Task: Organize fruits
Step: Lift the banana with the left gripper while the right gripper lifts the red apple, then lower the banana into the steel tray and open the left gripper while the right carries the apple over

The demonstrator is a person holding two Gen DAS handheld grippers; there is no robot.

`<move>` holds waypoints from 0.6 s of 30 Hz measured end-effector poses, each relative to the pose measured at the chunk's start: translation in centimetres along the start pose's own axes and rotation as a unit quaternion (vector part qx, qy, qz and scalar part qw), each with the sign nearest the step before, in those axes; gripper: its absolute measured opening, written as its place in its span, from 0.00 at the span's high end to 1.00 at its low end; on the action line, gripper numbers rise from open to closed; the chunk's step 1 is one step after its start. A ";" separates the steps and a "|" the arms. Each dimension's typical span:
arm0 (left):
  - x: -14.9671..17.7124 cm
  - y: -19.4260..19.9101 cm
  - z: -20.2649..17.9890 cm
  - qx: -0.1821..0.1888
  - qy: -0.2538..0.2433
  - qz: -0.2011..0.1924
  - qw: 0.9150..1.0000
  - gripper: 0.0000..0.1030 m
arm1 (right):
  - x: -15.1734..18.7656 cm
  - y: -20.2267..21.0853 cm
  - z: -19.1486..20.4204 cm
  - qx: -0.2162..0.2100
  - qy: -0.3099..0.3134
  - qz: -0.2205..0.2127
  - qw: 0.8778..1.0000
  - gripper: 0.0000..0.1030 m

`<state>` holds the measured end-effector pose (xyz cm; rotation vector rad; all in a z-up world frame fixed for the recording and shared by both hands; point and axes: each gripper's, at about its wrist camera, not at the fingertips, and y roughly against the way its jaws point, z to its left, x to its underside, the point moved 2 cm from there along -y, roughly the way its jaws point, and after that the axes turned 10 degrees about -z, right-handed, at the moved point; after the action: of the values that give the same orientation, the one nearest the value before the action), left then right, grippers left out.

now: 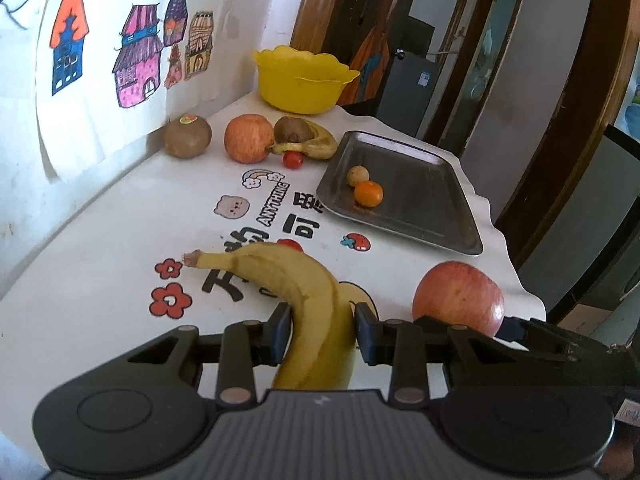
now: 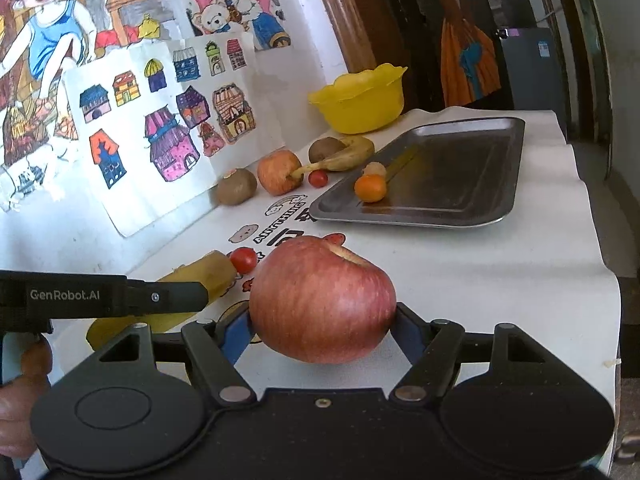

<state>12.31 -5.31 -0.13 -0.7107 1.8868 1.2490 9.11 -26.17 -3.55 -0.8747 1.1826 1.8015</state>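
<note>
A yellow banana (image 1: pixel 308 300) lies between the blue pads of my left gripper (image 1: pixel 322 332), which is shut on its middle; the stem points away to the left. A big red apple (image 2: pixel 322 300) fills my right gripper (image 2: pixel 324 328), both pads pressed on its sides. In the left wrist view that apple (image 1: pixel 458 298) sits just right of the banana. In the right wrist view the banana (image 2: pixel 204 276) shows under the left gripper's black finger (image 2: pixel 160 298). A steel tray (image 1: pixel 424 200) holds a small orange (image 1: pixel 369 193) and a tan fruit (image 1: pixel 357 175).
A yellow bowl (image 1: pixel 302 80) stands at the table's far end. Before it lie a kiwi (image 1: pixel 188 137), a second apple (image 1: pixel 247 138), another kiwi (image 1: pixel 293 130), a spotted banana (image 1: pixel 320 146) and a cherry tomato (image 1: pixel 293 159). Another tomato (image 2: pixel 243 260) lies by the held banana. The table edge (image 2: pixel 612 280) drops off on the right.
</note>
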 end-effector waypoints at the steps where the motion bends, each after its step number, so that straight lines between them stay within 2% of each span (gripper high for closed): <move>1: 0.0 -0.1 0.0 0.001 0.000 0.000 1.000 0.64 | -0.1 0.1 -0.1 0.000 -0.002 -0.003 1.000 0.28; 18: -1.7 0.1 -0.9 0.018 0.013 -0.031 0.999 0.64 | -1.7 0.6 -1.5 0.001 -0.016 -0.040 0.999 0.28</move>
<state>12.95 -6.02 1.54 -0.7633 1.8898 1.1693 9.54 -28.08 -2.33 -0.8771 1.1134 1.7436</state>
